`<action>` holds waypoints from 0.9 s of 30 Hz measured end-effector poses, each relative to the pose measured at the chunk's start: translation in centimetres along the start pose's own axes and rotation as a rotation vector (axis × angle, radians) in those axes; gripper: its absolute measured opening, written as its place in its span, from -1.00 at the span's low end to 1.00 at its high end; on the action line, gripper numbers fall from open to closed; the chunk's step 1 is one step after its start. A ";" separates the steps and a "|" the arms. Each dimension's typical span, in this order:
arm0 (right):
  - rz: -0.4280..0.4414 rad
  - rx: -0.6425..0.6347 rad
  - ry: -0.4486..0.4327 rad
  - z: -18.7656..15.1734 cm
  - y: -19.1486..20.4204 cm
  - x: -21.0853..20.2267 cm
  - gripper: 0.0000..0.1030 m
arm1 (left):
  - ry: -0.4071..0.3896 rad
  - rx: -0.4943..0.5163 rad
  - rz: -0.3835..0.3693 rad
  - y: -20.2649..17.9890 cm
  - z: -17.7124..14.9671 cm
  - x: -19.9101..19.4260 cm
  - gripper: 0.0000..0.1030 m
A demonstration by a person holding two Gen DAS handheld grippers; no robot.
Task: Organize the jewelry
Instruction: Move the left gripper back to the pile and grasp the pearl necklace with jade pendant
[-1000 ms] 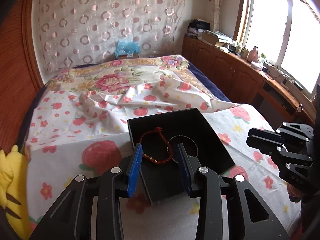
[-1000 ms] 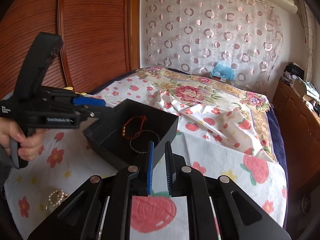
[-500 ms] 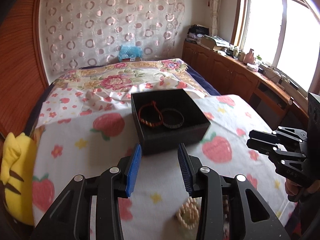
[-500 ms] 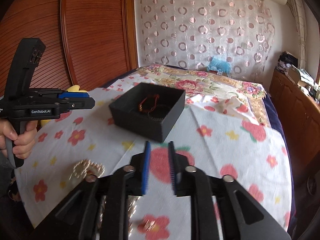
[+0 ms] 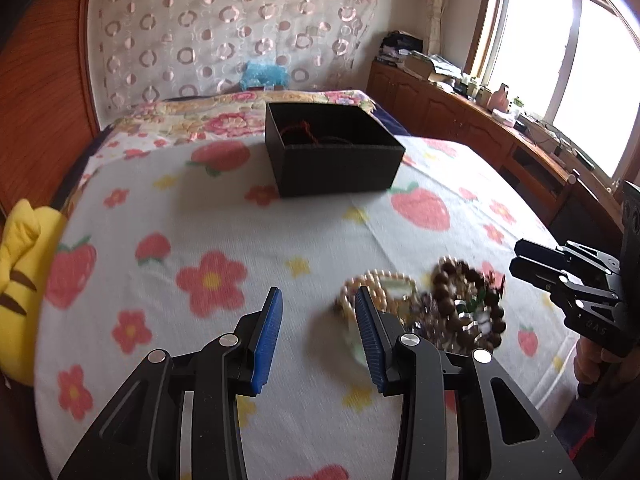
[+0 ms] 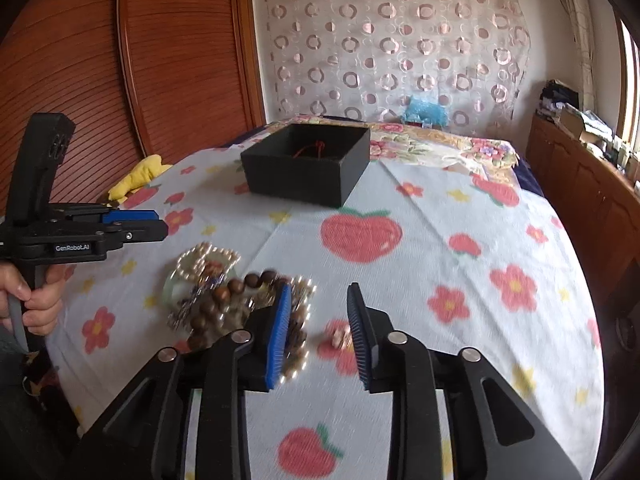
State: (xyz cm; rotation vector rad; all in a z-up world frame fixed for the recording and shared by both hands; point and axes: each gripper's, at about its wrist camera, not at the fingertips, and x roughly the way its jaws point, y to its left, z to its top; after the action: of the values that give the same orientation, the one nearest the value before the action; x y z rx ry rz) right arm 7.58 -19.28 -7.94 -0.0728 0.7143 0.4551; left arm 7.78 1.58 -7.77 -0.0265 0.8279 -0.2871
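Observation:
A black open box sits far back on the bed; a red cord bracelet lies inside it, also seen in the right wrist view. A pile of jewelry lies near me: a pearl bracelet, a brown bead bracelet and a small ring-like piece. My left gripper is open and empty, just left of the pile. My right gripper is open and empty, low over the pile's right edge, with the small piece between its fingers.
The bed carries a white sheet with strawberries and flowers. A yellow plush toy lies at the left edge. Wooden cabinets run along the right under the window. A wooden wardrobe stands at the left.
Both grippers have pulled back from the black box toward the near side of the bed, and the jewelry pile has come into view. The right gripper's fingers have opened wider.

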 end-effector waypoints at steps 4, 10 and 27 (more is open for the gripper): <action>0.001 0.024 0.010 -0.9 -0.1 0.0 -0.16 | 0.007 0.002 -0.025 -0.6 -0.2 0.2 -0.30; -0.018 0.012 0.022 -1.8 0.3 0.1 -0.04 | 0.053 -0.026 -0.046 -1.2 0.1 1.5 -0.31; 0.008 0.042 0.020 -2.4 0.0 0.3 -0.01 | 0.054 -0.059 -0.053 -1.4 0.4 2.5 -0.90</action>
State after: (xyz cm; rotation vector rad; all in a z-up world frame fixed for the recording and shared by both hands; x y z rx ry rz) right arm 6.28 -19.69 -9.90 -0.0355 0.7432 0.4473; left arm 9.36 -0.47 -9.07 -0.0962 0.8903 -0.3149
